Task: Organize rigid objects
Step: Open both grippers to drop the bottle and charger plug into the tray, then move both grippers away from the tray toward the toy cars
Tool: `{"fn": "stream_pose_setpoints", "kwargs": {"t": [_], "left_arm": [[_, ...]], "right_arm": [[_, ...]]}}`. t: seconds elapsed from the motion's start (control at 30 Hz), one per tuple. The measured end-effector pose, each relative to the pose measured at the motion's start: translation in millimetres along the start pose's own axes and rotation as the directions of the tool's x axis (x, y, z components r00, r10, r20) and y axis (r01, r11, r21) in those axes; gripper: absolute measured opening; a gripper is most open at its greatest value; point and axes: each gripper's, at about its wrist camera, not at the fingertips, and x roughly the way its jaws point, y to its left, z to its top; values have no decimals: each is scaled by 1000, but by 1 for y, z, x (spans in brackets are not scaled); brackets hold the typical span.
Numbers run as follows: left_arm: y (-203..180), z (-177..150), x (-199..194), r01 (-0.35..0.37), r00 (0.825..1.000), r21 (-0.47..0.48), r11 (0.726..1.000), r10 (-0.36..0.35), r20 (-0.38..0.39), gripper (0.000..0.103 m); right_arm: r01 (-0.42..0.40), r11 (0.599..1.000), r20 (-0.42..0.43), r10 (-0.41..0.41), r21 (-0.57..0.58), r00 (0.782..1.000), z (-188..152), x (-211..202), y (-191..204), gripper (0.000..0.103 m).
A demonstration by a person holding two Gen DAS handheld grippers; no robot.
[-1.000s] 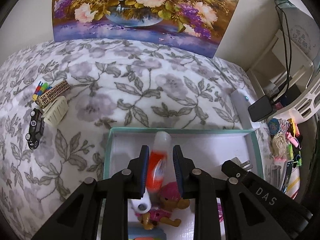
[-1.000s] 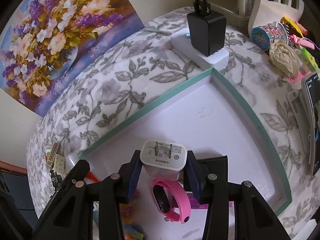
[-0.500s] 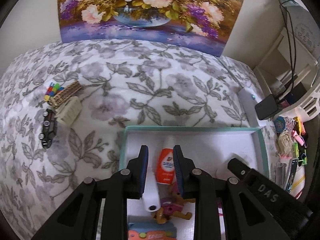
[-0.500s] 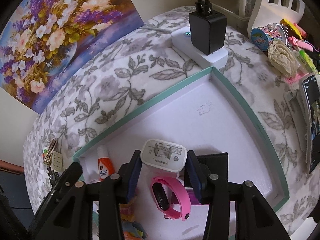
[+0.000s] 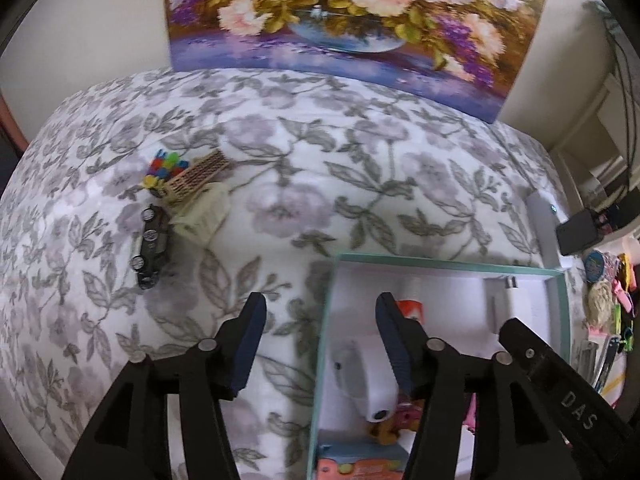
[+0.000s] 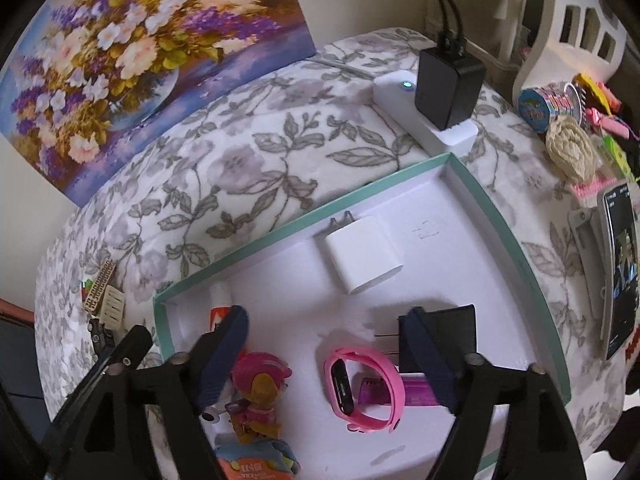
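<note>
A teal-rimmed white tray [image 5: 440, 261] [image 6: 352, 196] lies on the floral cloth. In it lie a white charger plug [image 6: 362, 258] [image 5: 514, 304], an orange-and-white tube [image 5: 410, 302] [image 6: 219, 304], a pink wristband [image 6: 364, 388], a black plug [image 6: 444, 336], a pink toy dog [image 6: 258, 392] and a white item [image 5: 360, 380]. My left gripper [image 5: 320, 322] is open and empty over the tray's left rim. My right gripper [image 6: 324, 336] is open and empty above the tray. On the cloth to the left lie a black toy car [image 5: 150, 246], a cream comb-like piece [image 5: 202, 216], a patterned block [image 5: 196, 178] and coloured pegs [image 5: 164, 164].
A flower painting [image 5: 360, 20] leans on the back wall. A white power strip [image 6: 424, 120] with a black adapter [image 6: 448, 88] sits behind the tray. At the right lie a tape roll [image 6: 548, 106], a woven ball [image 6: 568, 152], clips and a phone [image 6: 620, 268].
Both grippers opened. The left one let go of the orange-and-white tube and swung left. The right one let go of the white charger plug, which now lies near the tray's far wall.
</note>
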Motion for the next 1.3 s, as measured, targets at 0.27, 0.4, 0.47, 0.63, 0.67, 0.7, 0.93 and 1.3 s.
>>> {"fn": "stream_pose_setpoints", "kwargs": {"t": [0.27,0.4,0.47,0.63,0.67,0.7,0.93,1.3], "left_arm": [[26,1,8,-58,998,-74,996,55,-34,72],[39,3,7,-75,997,-108,991,73,-23,84],[46,5,7,-84,996,-118,989,82,-24,86],[71,9,7,-110,994,-173,979,104,-41,87],[76,10,7,-113,993,-184,976,107,-43,87],[84,11,5,-122,992,-198,973,115,-44,87],[127,18,-10,-194,981,-257,947,195,-21,87],[202,18,-20,-231,971,-400,887,238,-32,87]], "right_arm": [[13,999,5,-13,-36,1000,-2,2,9,102],[26,998,8,-25,-51,1000,-3,4,11,103],[28,998,5,-28,-54,1000,-4,5,12,103],[20,998,22,-18,-57,1000,-5,-1,18,103],[15,998,28,-13,-63,1000,-5,-3,21,103],[11,998,32,-9,-69,999,-6,-5,24,103],[-29,986,50,37,-163,998,-20,-13,66,103],[-90,940,44,110,-328,993,-53,-14,135,103]]}}
